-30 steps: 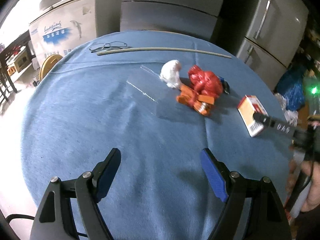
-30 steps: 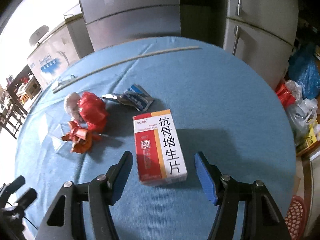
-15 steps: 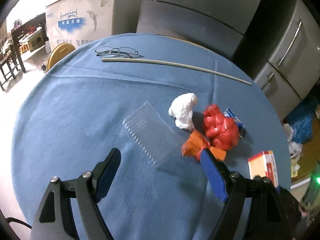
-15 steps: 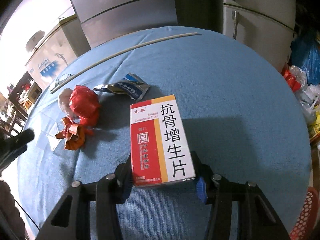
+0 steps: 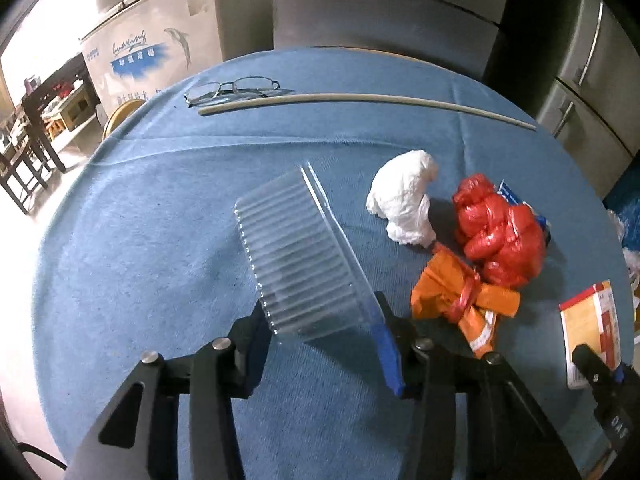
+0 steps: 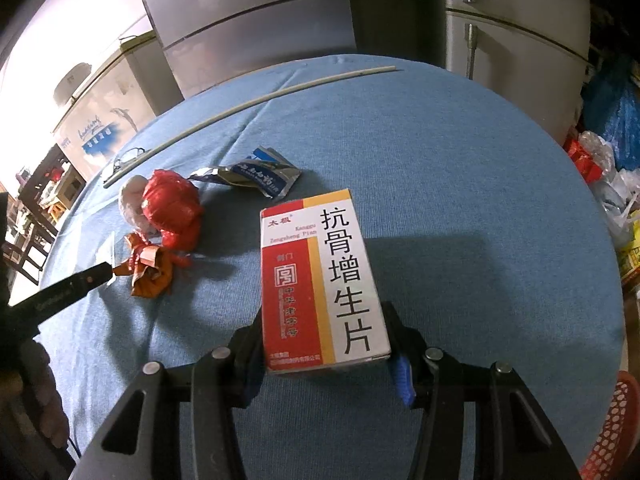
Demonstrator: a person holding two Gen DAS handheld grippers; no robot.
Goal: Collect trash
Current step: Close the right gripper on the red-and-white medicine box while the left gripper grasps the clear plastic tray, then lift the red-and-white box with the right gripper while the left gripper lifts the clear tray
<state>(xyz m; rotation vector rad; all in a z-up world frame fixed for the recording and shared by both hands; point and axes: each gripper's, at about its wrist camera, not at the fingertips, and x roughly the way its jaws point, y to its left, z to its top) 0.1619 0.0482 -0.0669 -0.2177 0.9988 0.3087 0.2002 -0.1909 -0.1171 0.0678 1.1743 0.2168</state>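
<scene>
On the round blue table (image 5: pixel 140 220) lies a clear ribbed plastic tray (image 5: pixel 296 252). My left gripper (image 5: pixel 320 340) has its jaws closing on the tray's near end, and both pads touch its sides. Right of it sit a white crumpled tissue (image 5: pixel 404 200), a red plastic bag (image 5: pixel 496 232) and an orange wrapper (image 5: pixel 456 300). My right gripper (image 6: pixel 326 360) is shut on a red and white medicine box (image 6: pixel 320 276), holding its near end. A blue foil sachet (image 6: pixel 256 174) lies beyond the box.
A pair of glasses (image 5: pixel 232 88) and a long pale stick (image 5: pixel 360 100) lie at the table's far side. Grey fridges (image 6: pixel 248 20) and a white freezer (image 5: pixel 160 40) stand behind. Plastic bags (image 6: pixel 612 152) and a red basket (image 6: pixel 616 432) sit on the floor at the right.
My left gripper came forward over the table to the clear tray and narrowed its jaws around it. My right gripper closed on the medicine box and has stayed put since.
</scene>
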